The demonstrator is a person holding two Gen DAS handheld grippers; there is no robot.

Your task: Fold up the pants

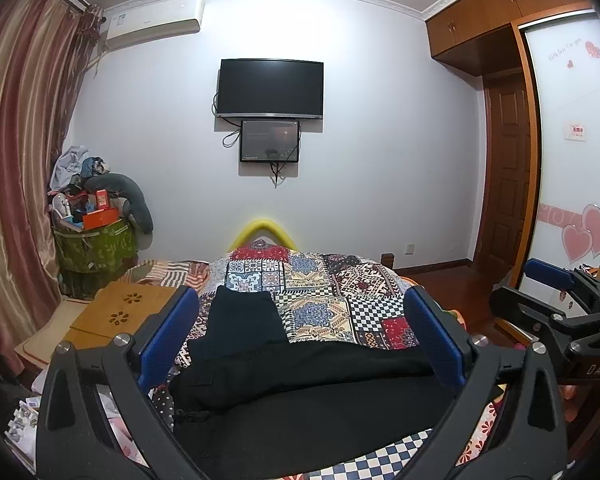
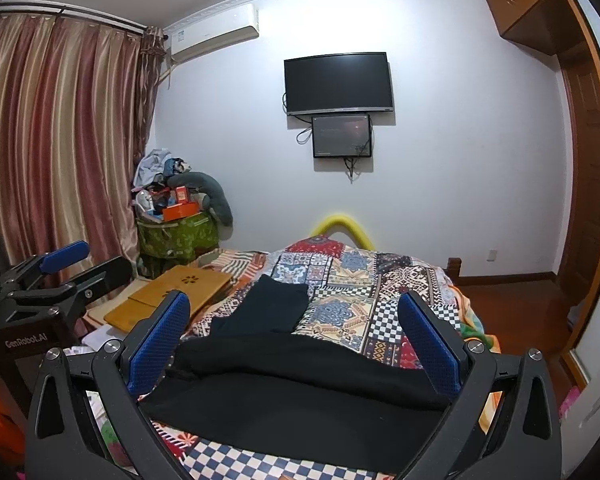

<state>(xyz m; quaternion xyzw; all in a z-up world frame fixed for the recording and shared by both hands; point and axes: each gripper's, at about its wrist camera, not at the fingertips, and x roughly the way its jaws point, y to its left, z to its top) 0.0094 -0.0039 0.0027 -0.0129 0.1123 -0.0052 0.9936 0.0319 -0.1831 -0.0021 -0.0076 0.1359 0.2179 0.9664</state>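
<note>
- I see the pants (image 1: 300, 392) as a dark black mass lying on the bed (image 1: 340, 280), across its near edge, with one leg (image 1: 244, 320) reaching away toward the far end over the patchwork quilt (image 1: 324, 304).
- From the right wrist view the pants (image 2: 300, 392) look the same: a thick folded ridge runs crosswise near me, a flat panel lies below it, and the leg (image 2: 268, 308) angles off to the left of the bed's middle.
- My left gripper (image 1: 300, 336) has its jaws wide apart, the blue pads either side of the pants; I hold nothing, and I cannot tell whether the pads touch the cloth.
- My right gripper (image 2: 296, 340) is likewise spread wide over the pants and grips nothing.
- Each gripper shows at the edge of the other's view: the right gripper (image 1: 556, 300) off the bed's right side, the left gripper (image 2: 60, 276) off its left side.
- A wooden board (image 1: 128, 312) with flower cut-outs lies at the bed's left edge, just beside the leg's side.
- A green bin (image 1: 94, 244) heaped with clutter stands in the far left corner by the curtain (image 1: 24, 140).
- A TV (image 1: 270, 88) hangs on the far wall with a smaller screen (image 1: 269, 141) under it.
- A yellow rail (image 1: 260, 230) arches at the bed's far end.
</note>
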